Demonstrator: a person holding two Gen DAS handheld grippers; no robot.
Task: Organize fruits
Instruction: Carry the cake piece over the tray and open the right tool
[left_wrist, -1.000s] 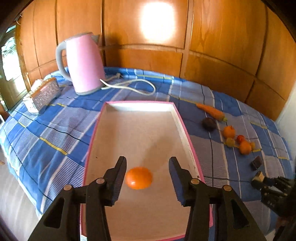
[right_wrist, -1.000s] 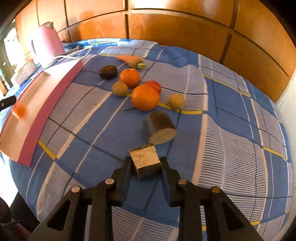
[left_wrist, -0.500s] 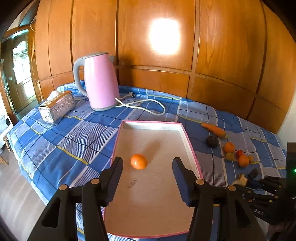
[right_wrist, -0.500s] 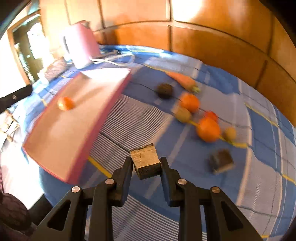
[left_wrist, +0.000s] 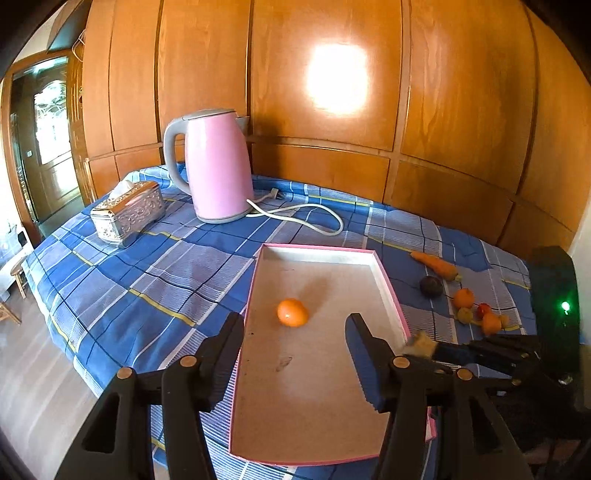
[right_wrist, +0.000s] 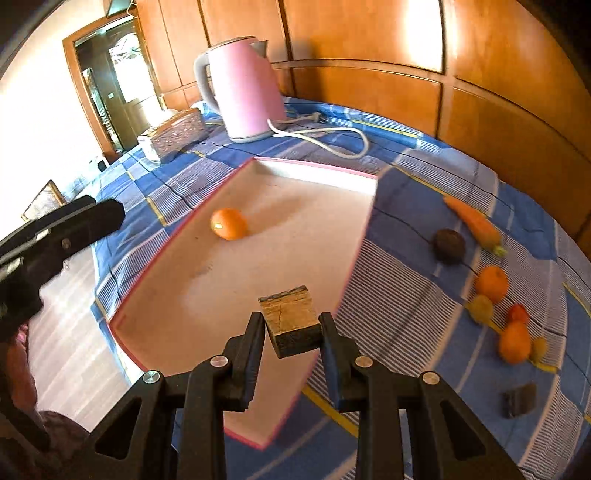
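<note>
- While the right gripper (right_wrist: 291, 326) hangs over the near part of the pink-rimmed tray (right_wrist: 325, 168), its fingers (right_wrist: 255, 332) are clamped on a small dark-crusted block with a pale cut face (right_wrist: 290, 317).
- That block also shows at the tray's right rim in the left wrist view (left_wrist: 421, 341).
- With nothing between them, the left gripper's (left_wrist: 293, 332) fingers (left_wrist: 364, 349) stand apart above the tray; they have just been opening.
- One orange (left_wrist: 292, 312) lies alone on the tray floor, ahead of the left gripper.
- On the blue checked cloth (right_wrist: 424, 173) right of the tray lie a carrot (right_wrist: 474, 223), a dark round fruit (right_wrist: 448, 245), two more oranges, some smaller yellowish and red fruits, and another dark block (right_wrist: 519, 398).
- Beyond the tray stand a pink kettle (left_wrist: 218, 166) with its white cord (left_wrist: 306, 214) and a silver tissue box (left_wrist: 127, 210).
</note>
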